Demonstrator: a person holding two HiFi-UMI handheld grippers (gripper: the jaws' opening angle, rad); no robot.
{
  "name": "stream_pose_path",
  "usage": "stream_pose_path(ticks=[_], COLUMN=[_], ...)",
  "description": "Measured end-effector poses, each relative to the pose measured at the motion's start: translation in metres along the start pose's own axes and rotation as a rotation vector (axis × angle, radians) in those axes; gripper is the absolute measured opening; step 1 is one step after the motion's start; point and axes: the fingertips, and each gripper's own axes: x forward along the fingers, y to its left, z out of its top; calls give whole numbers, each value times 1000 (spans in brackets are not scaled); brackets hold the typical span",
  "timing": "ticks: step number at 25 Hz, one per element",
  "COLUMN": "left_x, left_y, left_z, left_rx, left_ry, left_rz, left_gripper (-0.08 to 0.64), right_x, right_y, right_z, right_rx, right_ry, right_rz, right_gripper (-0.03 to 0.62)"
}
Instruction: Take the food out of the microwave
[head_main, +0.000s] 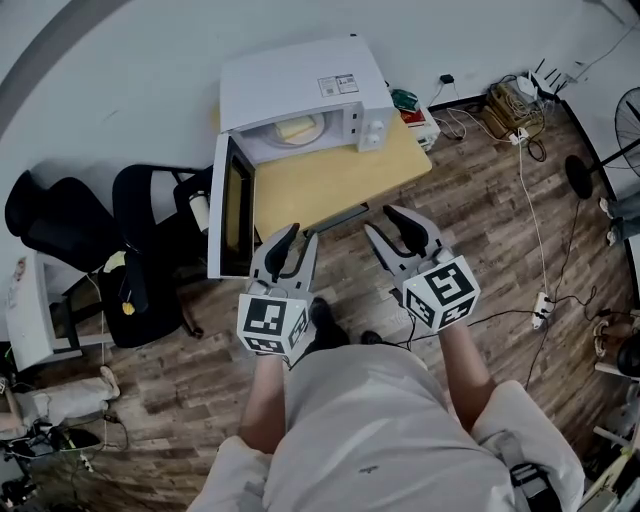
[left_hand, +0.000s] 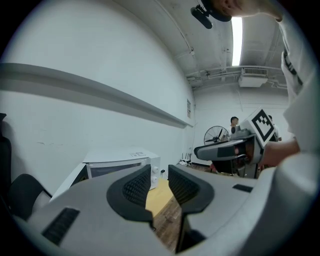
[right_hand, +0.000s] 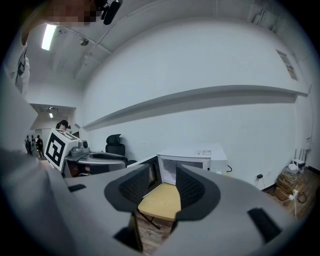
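Note:
A white microwave (head_main: 300, 90) stands at the back of a small wooden table (head_main: 340, 175). Its door (head_main: 232, 210) is swung wide to the left. Inside lies pale food on a plate (head_main: 298, 128). Both grippers hover in front of the table's near edge, well short of the microwave. My left gripper (head_main: 297, 238) is open, with only table and floor showing in the gap (left_hand: 159, 182). To its right, my right gripper (head_main: 378, 218) is open too, nothing between its pads (right_hand: 164, 187). Both gripper views show the microwave (right_hand: 200, 157) ahead.
Two black office chairs (head_main: 140, 230) stand left of the open door. Small boxes (head_main: 415, 112) sit at the table's back right corner. Cables and a power strip (head_main: 520, 110) lie on the wooden floor at right, near a fan (head_main: 625, 120). The person's legs are below.

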Motion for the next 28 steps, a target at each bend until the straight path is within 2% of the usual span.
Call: stream_pose_path(ticks=[6, 18, 28], left_x=[12, 36, 48], left_y=[27, 78, 100], left_z=[0, -1, -10], left_rx=[2, 4, -10], left_ry=[5, 24, 39], left_rz=[-27, -85, -126], left_gripper=[115, 117, 117], right_x=[27, 81, 111], right_y=[0, -2, 3], right_z=[4, 10, 5], right_rx=[6, 20, -3], right_ry=[5, 18, 56], right_rz=[-19, -60, -67], right_gripper=[173, 181, 184])
